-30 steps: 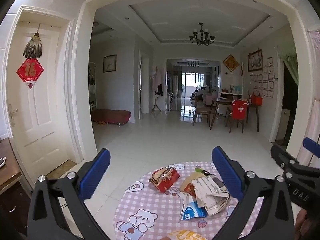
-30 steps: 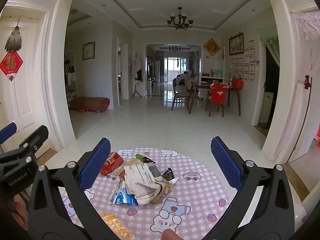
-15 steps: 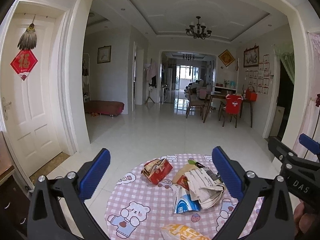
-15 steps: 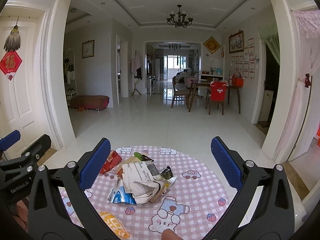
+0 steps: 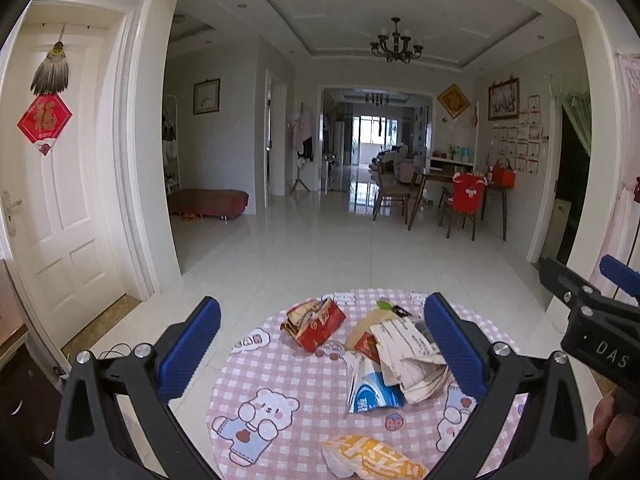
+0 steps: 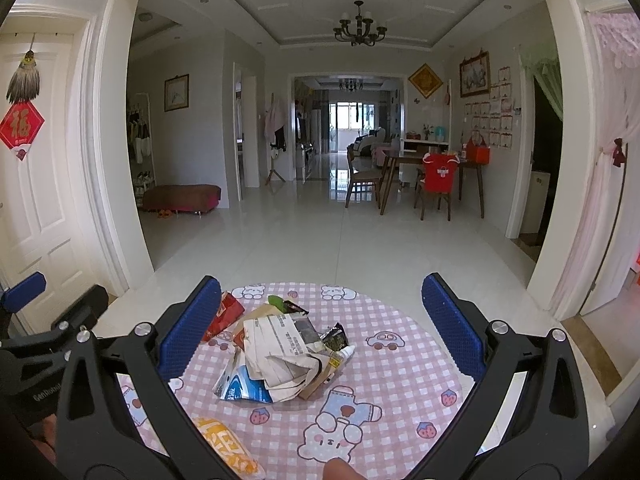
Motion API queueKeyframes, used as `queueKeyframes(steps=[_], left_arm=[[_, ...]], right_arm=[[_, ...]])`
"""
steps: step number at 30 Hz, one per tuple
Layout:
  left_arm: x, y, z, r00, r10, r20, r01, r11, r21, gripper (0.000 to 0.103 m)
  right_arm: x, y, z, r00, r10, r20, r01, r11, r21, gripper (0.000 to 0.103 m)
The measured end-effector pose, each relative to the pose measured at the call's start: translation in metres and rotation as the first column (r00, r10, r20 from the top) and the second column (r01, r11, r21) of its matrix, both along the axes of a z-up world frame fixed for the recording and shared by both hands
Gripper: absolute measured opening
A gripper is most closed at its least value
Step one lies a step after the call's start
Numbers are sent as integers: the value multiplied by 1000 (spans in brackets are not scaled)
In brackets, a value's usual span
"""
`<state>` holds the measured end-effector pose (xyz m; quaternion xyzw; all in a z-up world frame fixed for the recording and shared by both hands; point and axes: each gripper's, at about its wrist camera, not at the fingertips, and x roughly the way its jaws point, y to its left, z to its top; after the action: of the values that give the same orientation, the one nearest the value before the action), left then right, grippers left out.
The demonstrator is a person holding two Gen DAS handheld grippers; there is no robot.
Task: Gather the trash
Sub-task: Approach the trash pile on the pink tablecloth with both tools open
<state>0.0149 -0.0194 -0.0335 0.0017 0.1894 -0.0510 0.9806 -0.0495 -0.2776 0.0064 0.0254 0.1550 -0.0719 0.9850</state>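
Observation:
A round table with a pink checked cloth (image 5: 280,380) (image 6: 400,364) holds a heap of trash. In the left wrist view I see a red crumpled box (image 5: 316,322), folded newspaper (image 5: 408,356), a blue-white packet (image 5: 374,394) and a yellow wrapper (image 5: 372,458). The right wrist view shows the newspaper (image 6: 280,344), blue-white packet (image 6: 240,388), a small tube (image 6: 342,354), yellow wrapper (image 6: 224,446) and the red box (image 6: 224,314). My left gripper (image 5: 320,352) is open and empty above the table. My right gripper (image 6: 320,332) is open and empty above the heap.
White tiled floor (image 5: 320,248) stretches beyond the table to a dining table with chairs (image 5: 452,200). A white door (image 5: 52,200) stands at the left, a dark cabinet (image 5: 12,364) at the near left. A pink curtain (image 6: 600,200) hangs at the right.
Both grippers have shifted; the left view has turned right, bringing the table more to the centre. Both stay open and the trash has not moved.

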Motion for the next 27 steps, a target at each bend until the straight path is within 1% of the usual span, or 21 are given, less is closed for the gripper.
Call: queueKeyframes(steps=[3, 10, 20, 23, 27], left_arm=[[5, -2, -7, 1000, -4, -27, 4, 1000, 7, 99], [11, -3, -22, 998, -4, -59, 4, 1000, 5, 99], [10, -5, -22, 998, -1, -59, 1, 1000, -1, 99], [11, -5, -25, 997, -1, -73, 1, 1000, -1, 99], [12, -9, -35, 993, -9, -114, 9, 1000, 1, 99]], right_arm=[[2, -1, -3, 1000, 3, -11, -3, 1000, 1, 98], [4, -5, -8, 1000, 1, -26, -1, 1000, 7, 98], [3, -5, -7, 1000, 2, -28, -2, 1000, 8, 98], [4, -5, -8, 999, 1, -32, -1, 1000, 10, 98], [5, -6, -12, 999, 3, -42, -3, 1000, 13, 98]])
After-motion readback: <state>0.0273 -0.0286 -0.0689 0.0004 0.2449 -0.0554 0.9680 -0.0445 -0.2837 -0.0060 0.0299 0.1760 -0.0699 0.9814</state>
